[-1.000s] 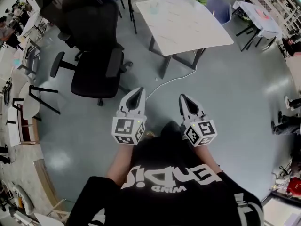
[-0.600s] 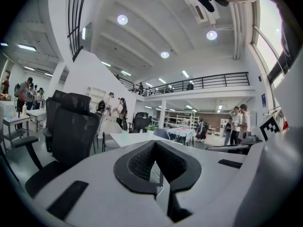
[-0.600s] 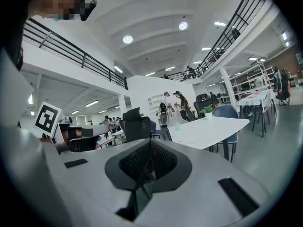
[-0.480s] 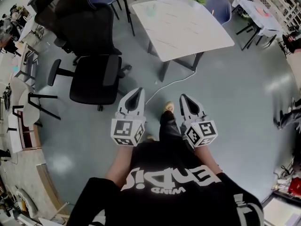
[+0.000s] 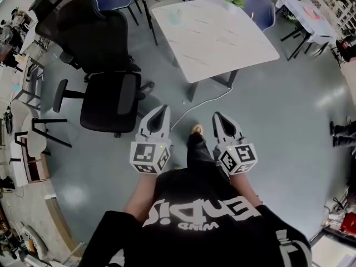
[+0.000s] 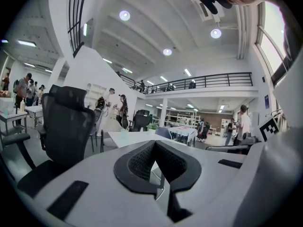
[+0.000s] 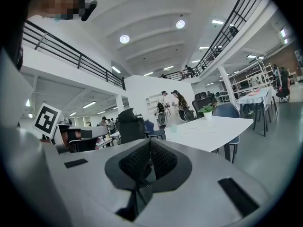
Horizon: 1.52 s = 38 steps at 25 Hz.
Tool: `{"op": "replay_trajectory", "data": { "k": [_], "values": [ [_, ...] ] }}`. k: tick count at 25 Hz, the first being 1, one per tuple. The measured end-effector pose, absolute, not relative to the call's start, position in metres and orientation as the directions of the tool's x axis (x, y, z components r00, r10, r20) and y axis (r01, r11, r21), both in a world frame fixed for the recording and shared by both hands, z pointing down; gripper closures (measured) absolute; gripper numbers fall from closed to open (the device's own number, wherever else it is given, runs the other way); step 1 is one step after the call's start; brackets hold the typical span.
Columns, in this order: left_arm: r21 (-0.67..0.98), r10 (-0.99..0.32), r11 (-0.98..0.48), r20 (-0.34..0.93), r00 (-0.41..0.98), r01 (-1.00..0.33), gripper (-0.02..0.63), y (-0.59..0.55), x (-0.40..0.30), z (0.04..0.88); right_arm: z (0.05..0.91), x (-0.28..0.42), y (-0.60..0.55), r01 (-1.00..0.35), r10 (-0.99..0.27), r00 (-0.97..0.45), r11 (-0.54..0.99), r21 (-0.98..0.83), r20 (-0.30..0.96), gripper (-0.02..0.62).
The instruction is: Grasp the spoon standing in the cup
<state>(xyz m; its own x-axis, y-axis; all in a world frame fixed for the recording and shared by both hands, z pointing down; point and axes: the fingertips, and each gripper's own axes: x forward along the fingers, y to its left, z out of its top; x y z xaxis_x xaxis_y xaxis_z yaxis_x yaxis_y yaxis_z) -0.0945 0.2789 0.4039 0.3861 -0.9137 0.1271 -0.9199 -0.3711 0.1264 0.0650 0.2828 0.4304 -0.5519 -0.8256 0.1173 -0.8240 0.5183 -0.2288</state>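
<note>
The left gripper (image 5: 162, 110) and right gripper (image 5: 216, 117) are both pinched fully together on nothing, and their gripper views show ribbed black pads (image 7: 135, 162) meeting at the tips. Beyond a black mesh chair (image 5: 105, 93) stands the white table (image 5: 222, 32). The right gripper view best shows its small pale cup (image 7: 174, 126), well apart from both grippers; any spoon inside is too small to tell.

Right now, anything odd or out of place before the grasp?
Nothing looks spilled or damaged. The one loose thing is a white cable trailing over the floor from under the white table. The cup stands upright on that table. The left gripper and right gripper are shut, empty and away from it.
</note>
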Motion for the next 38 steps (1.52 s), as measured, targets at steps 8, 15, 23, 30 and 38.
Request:
{"op": "replay_trajectory", "data": {
  "k": [8, 15, 23, 30, 38],
  "values": [
    [0.125, -0.906, -0.381, 0.148, 0.397, -0.916, 0.592, 0.217, -0.092, 0.410, 0.432, 0.062, 0.223, -0.818, -0.819, -0.560, 0.523, -0.241, 0.125, 0.581],
    [0.106, -0.904, -0.384, 0.161, 0.397, -0.917, 0.592, 0.158, -0.097, 0.393, 0.421, 0.050, 0.158, -0.795, -0.800, -0.588, 0.546, -0.263, 0.118, 0.581],
    [0.108, -0.920, -0.344, 0.162, 0.358, -0.933, 0.592, 0.101, -0.091, 0.387, 0.415, 0.053, 0.097, -0.764, -0.765, -0.632, 0.589, -0.263, 0.121, 0.582],
    [0.102, -0.935, -0.306, 0.153, 0.319, -0.947, 0.592, 0.057, -0.077, 0.384, 0.412, 0.075, 0.041, -0.750, -0.751, -0.650, 0.609, -0.257, 0.116, 0.582],
    [0.092, -0.949, -0.272, 0.141, 0.283, -0.958, 0.592, 0.021, -0.064, 0.377, 0.408, 0.090, 0.001, -0.733, -0.735, -0.669, 0.628, -0.259, 0.110, 0.581]
  ]
}}
